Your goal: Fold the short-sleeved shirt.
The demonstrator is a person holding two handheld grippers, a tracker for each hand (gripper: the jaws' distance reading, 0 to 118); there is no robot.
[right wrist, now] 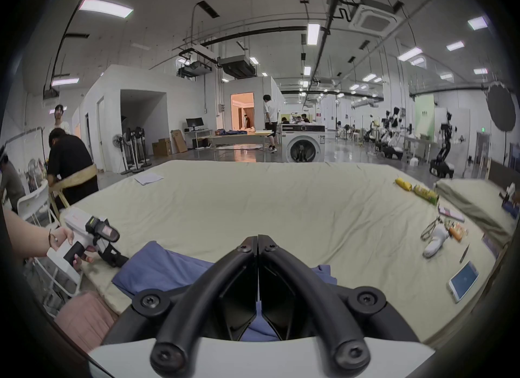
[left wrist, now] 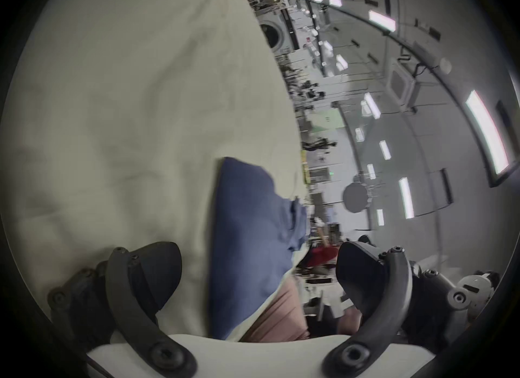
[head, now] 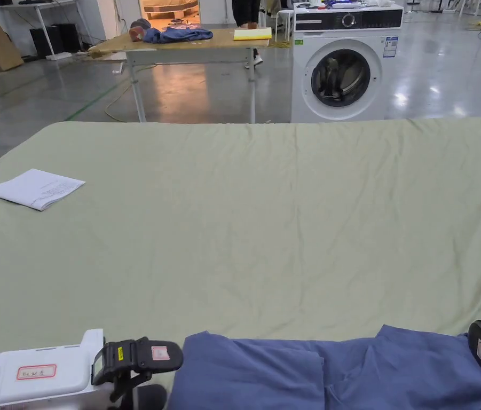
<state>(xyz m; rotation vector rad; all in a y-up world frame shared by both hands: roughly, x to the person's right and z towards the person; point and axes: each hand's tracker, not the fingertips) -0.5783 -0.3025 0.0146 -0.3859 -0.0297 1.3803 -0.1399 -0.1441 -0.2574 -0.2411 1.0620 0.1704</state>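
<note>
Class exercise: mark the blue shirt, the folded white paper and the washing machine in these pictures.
Blue shirt [head: 266, 373]: head view, on its flat left panel.
Folded white paper [head: 35, 188]: head view, on its top sheet.
Washing machine [head: 340, 78]: head view, on its round door.

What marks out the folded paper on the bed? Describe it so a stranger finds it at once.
Start at the big pale green bed sheet. Look to its far left part, well away from the blue shirt at the near edge. The folded white paper lies flat there, alone.
</note>
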